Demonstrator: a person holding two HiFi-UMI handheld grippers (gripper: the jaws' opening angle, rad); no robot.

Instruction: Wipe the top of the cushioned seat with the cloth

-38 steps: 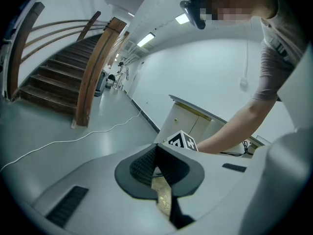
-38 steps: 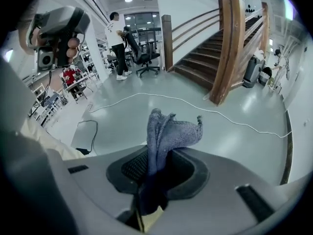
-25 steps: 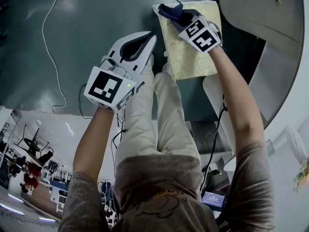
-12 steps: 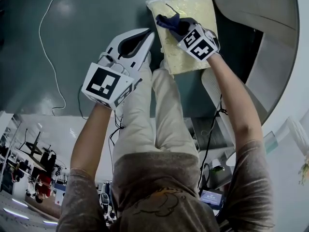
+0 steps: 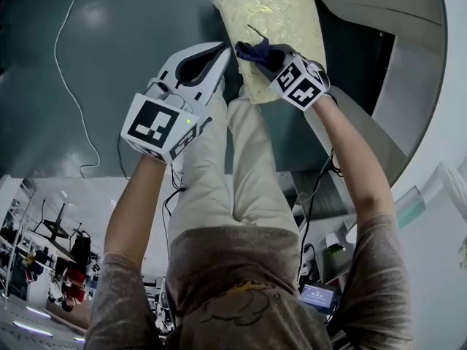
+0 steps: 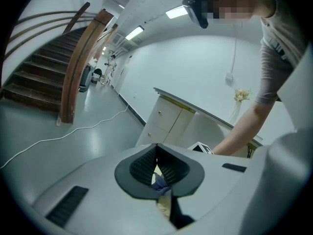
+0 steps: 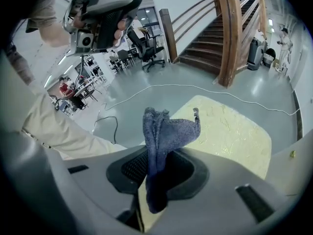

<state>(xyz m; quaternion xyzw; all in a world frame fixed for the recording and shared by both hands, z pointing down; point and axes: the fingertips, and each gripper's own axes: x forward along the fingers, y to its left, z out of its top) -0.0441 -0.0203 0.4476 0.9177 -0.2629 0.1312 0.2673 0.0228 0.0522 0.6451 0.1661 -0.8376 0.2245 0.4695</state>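
Found no legible text, brand, number or sign anywhere. Saw only black-and-white square markers, not letters, on the cubes of the left gripper (image 5: 219,55) and right gripper (image 5: 257,52). Made out a faint drawing on the shirt (image 5: 237,305), without readable words. Noted a small lit screen (image 5: 319,297), too small to read.

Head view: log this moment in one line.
right gripper: shut on cloth | cloth: over cushioned seat, near edge | left gripper: shut, empty, beside seat
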